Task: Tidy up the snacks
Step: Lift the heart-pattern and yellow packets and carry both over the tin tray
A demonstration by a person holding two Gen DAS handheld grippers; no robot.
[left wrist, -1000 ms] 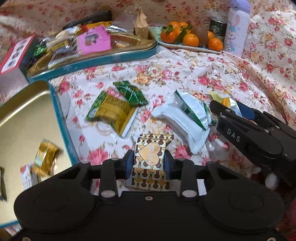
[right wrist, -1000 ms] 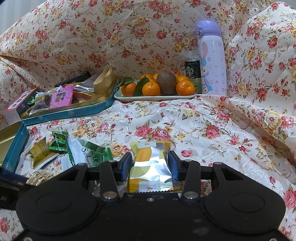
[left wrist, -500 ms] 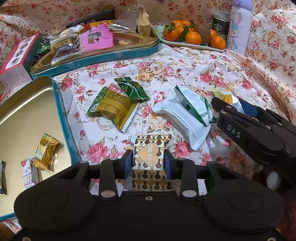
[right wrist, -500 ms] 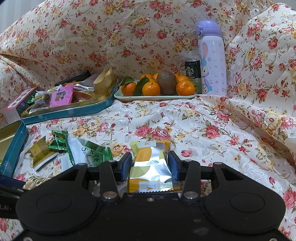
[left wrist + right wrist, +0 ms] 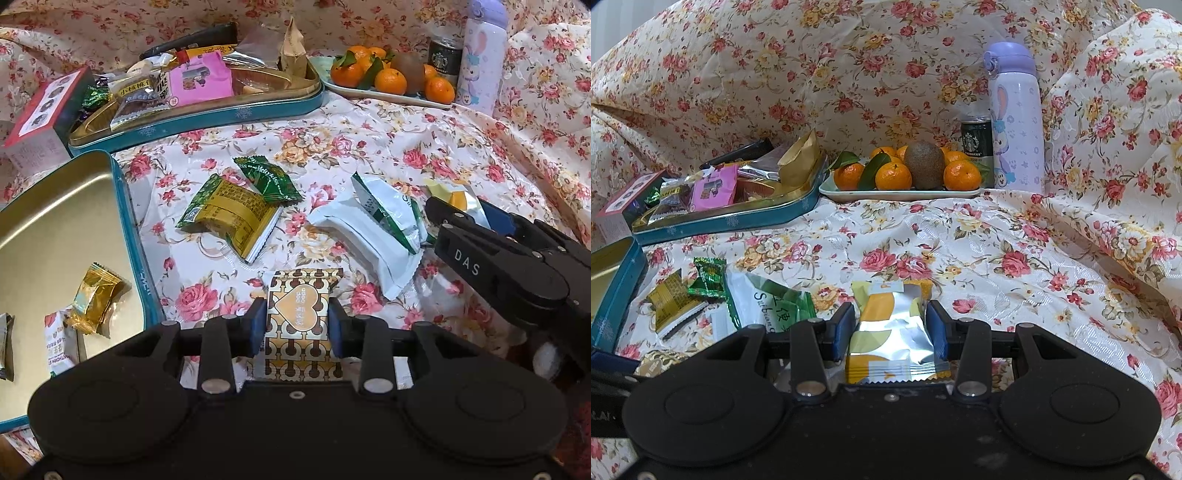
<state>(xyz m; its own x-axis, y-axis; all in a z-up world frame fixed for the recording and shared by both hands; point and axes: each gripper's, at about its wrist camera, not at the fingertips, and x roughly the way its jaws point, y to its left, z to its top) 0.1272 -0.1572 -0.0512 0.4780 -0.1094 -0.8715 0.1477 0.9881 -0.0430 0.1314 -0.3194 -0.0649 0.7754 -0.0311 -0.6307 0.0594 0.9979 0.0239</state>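
Note:
My left gripper (image 5: 297,326) is shut on a brown and gold heart-patterned packet (image 5: 298,314), its jaws still closing, low over the floral cloth. My right gripper (image 5: 891,328) is shut on a silver and yellow packet (image 5: 886,325); it shows at the right of the left wrist view (image 5: 460,212). Between them lie a green and gold packet (image 5: 229,214), a small green Meltykiss packet (image 5: 267,179) and white and green packets (image 5: 384,221). A gold-lined teal tin (image 5: 125,229) to the left holds a gold candy (image 5: 94,295).
A second teal tin (image 5: 229,110) piled with snacks stands at the back left, a red-edged box (image 5: 40,114) beside it. Behind are a plate of oranges (image 5: 901,192), a dark can (image 5: 976,136) and a lilac bottle (image 5: 1015,122). The cloth rises at the back and right.

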